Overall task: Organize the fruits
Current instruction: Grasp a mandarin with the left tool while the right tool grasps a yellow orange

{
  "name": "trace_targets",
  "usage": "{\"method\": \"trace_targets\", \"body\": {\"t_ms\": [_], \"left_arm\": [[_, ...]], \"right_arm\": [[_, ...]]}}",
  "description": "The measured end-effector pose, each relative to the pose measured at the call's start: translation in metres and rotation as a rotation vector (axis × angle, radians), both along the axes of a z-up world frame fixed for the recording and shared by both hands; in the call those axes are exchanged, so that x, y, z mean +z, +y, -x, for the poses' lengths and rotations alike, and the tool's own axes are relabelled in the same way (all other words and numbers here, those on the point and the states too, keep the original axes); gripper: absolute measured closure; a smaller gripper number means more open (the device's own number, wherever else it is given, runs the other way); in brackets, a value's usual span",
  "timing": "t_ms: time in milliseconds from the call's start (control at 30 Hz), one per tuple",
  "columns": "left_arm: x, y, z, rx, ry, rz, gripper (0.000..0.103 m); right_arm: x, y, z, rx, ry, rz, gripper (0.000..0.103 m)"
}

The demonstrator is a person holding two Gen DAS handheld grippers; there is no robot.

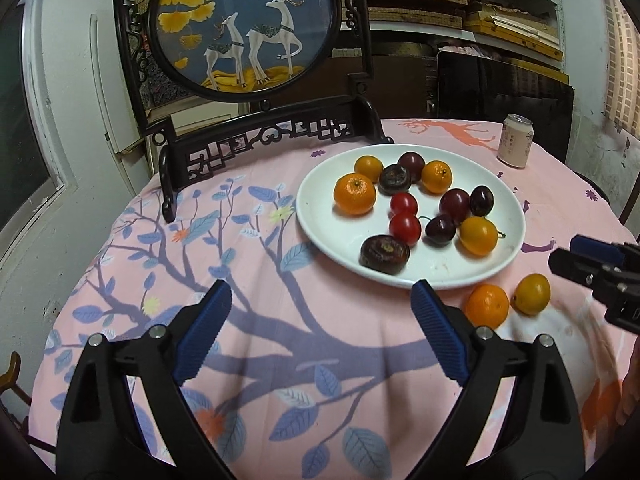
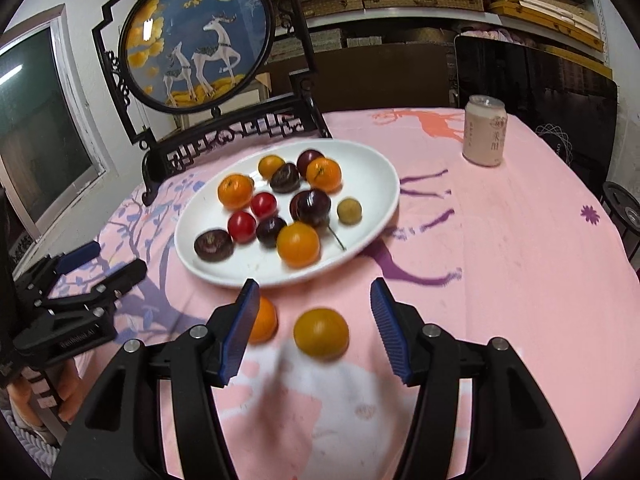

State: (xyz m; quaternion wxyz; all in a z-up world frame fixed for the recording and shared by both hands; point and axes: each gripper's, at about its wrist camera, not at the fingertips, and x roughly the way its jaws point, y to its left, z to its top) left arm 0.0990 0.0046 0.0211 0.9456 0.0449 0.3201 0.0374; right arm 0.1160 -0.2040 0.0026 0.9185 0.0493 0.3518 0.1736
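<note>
The left gripper point(image 1: 322, 322) is hanging wide apart over bare tablecloth point(image 1: 280, 360), grasping nothing. The right gripper point(image 2: 314, 330) is spread around the yellow fruit point(image 2: 321, 333), seemingly not touching it. An orange point(image 2: 264, 319) is lying just beside, near the fruit-laden plate point(image 2: 372, 172).

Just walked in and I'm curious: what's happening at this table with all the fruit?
A person is sorting fruit with a hand-held tool in each hand. Most fruit sits on the white plate. Two pieces lie on the pink tablecloth just in front of it: an orange and a yellow fruit. The right tool is open around the yellow fruit, not gripping. The left tool is open and empty.
</note>
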Motion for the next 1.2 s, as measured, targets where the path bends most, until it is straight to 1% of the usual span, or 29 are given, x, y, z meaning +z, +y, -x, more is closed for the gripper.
{"method": "trace_targets", "body": {"t_ms": [167,400,533,600,633,667,733,833,867,900,1000,1033,1133,1200], "left_arm": [[-0.001,0.0,0.003,0.001,0.0,-0.004,0.008],[-0.004,0.001,0.002,-0.002,0.019,-0.003,0.007],[-0.004,0.001,0.002,-0.004,0.022,-0.006,0.007],[-0.004,0.0,0.001,-0.004,0.022,-0.006,0.007],[-0.004,0.0,0.001,-0.005,0.022,-0.007,0.007],[-0.005,0.0,0.001,-0.006,0.024,-0.008,0.007],[-0.005,-0.001,0.0,-0.007,0.026,-0.011,0.007],[-0.005,-0.001,0.0,-0.007,0.026,-0.01,0.007],[-0.005,-0.001,0.0,-0.008,0.027,-0.01,0.007],[-0.006,-0.002,0.0,-0.011,0.03,-0.01,0.007],[-0.008,-0.004,0.0,-0.037,0.041,-0.004,0.007],[-0.009,-0.006,0.001,-0.052,0.042,0.001,0.007],[-0.01,-0.021,0.007,-0.127,0.039,0.015,0.007],[-0.014,-0.037,0.01,-0.194,0.046,0.003,0.007]], "right_arm": [[-0.014,0.006,-0.001,0.012,0.041,0.039,0.045],[-0.031,0.01,-0.007,0.025,0.099,0.057,0.045],[-0.035,0.012,-0.008,0.031,0.107,0.068,0.045],[-0.036,0.015,-0.007,0.038,0.106,0.075,0.049],[-0.037,0.017,-0.008,0.045,0.109,0.081,0.055],[-0.039,0.017,-0.008,0.047,0.114,0.088,0.057],[-0.043,0.019,-0.011,0.054,0.134,0.094,0.057],[-0.042,0.017,-0.011,0.049,0.132,0.083,0.062],[-0.043,0.018,-0.011,0.048,0.135,0.087,0.065],[-0.043,0.018,-0.011,0.046,0.133,0.091,0.065],[-0.041,0.018,-0.011,0.056,0.133,0.097,0.067],[-0.036,0.014,-0.009,0.052,0.127,0.093,0.067],[-0.021,0.001,-0.006,0.017,0.089,0.066,0.066],[-0.011,-0.011,-0.005,-0.012,0.067,0.036,0.066]]}}
